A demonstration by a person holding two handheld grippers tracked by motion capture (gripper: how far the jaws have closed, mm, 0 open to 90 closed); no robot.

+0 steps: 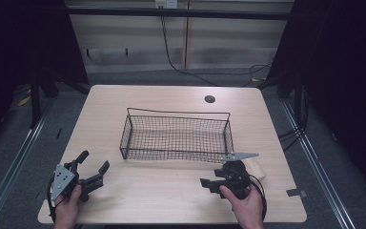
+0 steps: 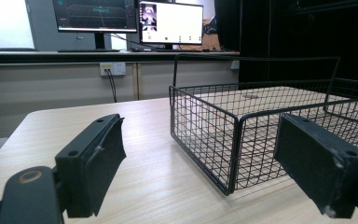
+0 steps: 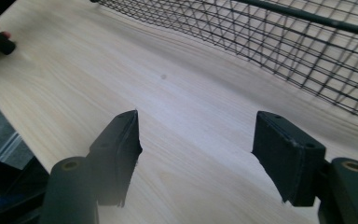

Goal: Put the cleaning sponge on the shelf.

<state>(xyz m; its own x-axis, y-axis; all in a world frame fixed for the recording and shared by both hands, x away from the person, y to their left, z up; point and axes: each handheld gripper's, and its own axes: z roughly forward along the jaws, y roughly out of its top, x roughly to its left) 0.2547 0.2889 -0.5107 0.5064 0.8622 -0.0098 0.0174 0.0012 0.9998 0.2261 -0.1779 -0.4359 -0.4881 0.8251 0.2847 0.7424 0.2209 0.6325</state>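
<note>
A black wire basket (image 1: pixel 176 138) stands in the middle of the pale wooden table (image 1: pixel 171 195), with nothing in it. At the table's near left my left gripper (image 1: pixel 94 161) is open, and its jaws point toward the basket's near left corner (image 2: pixel 235 119). In its own view, the left gripper (image 2: pixel 200 140) holds nothing. My right gripper (image 1: pixel 208 183) lies low over the table's near right and points left. Seen in its own view, the right gripper (image 3: pixel 196 130) is open over bare wood, with the basket wall (image 3: pixel 307 51) beyond. A pale beige object (image 1: pixel 257 168) lies just behind the right gripper, partly hidden.
A round cable hole (image 1: pixel 209 99) sits in the table's far side. A small dark tab (image 1: pixel 295 193) lies at the near right edge. Monitors (image 2: pixel 170 22) stand on a bench beyond the table. Bare wood lies between the two grippers.
</note>
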